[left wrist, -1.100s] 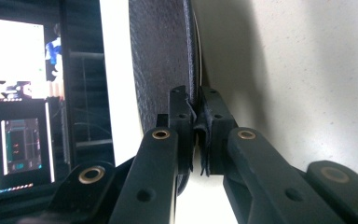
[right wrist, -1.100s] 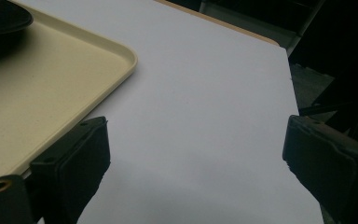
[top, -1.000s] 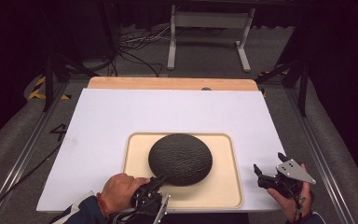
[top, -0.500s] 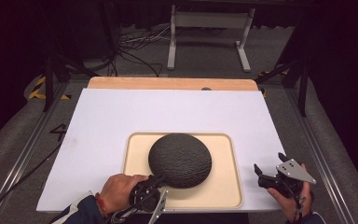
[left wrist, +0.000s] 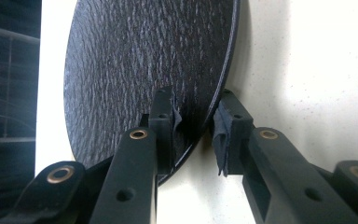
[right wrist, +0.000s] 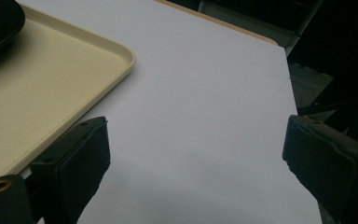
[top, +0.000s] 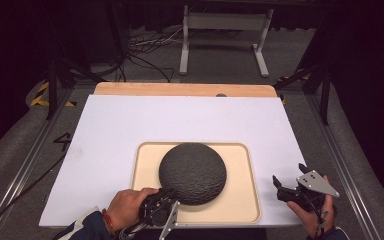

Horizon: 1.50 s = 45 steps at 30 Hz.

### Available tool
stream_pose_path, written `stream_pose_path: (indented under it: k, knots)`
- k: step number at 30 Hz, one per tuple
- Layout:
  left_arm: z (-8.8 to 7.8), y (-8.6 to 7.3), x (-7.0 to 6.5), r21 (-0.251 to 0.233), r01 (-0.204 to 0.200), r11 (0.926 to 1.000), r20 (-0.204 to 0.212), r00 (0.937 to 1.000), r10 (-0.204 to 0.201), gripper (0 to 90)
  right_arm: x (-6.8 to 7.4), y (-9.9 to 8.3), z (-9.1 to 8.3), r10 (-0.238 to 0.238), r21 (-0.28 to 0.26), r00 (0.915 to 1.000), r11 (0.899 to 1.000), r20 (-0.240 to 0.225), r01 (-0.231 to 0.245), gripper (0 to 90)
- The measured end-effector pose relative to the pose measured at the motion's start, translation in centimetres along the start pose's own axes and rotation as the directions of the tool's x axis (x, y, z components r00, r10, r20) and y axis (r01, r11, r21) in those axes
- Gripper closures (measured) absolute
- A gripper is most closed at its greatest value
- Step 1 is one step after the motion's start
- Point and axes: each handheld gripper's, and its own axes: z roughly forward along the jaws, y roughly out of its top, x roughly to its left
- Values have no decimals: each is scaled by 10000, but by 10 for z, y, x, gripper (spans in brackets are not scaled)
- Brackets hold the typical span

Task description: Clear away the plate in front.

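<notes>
In the lower middle of the high view, the dark textured plate (top: pixel 192 172) is lying upside down on the cream tray (top: pixel 242 200), which is sitting on the white table sheet (top: pixel 130 125). The left gripper (top: pixel 167 197) is straddling the plate's near rim at the bottom of the frame. In the left gripper view the rim is running between the two pads; its jaws have just been opening, and a sliver of gap is showing at the right-hand pad, so the grip is looking loosened rather than clamped (the left-hand pad may be brushing the domed back).

The right gripper (top: pixel 287 184) is waiting at the lower right of the high view, off the tray's edge; the right gripper view is showing its jaws spread wide with nothing between them.

The plate is looking rigid, moderately heavy and probably breakable. Its pebbled back should be giving the pads fair friction, though the thin rim is the only practical place to pinch. Gripping squarely across that rim, well seated, seems wisest, since a shallow hold is likely to slip.
</notes>
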Motion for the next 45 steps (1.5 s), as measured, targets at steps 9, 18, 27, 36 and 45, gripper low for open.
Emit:
stream_pose_path:
  k: [9,18,27,36,45]
  knots:
    - [-9,-4,0,-302,522,9982,127,9986,-519,701,0,0,0,-12,-7,10000,10000,-18,12,75]
    - [-16,-7,2,-666,610,9959,268,9979,-593,659,1,1,0,-24,-15,10000,10000,-12,24,75]
    - [-24,-8,13,-1078,1295,9857,16,9915,-1301,561,1,1,1,-70,20,10000,10000,-59,71,75]
    - [-22,-12,27,-1180,1770,9771,-581,9811,-1847,431,2,1,1,-95,35,9999,9999,-83,96,75]
    - [-18,-18,40,-1315,2818,9504,-1094,9488,-2964,234,2,1,1,-88,47,9999,9999,-91,89,75]
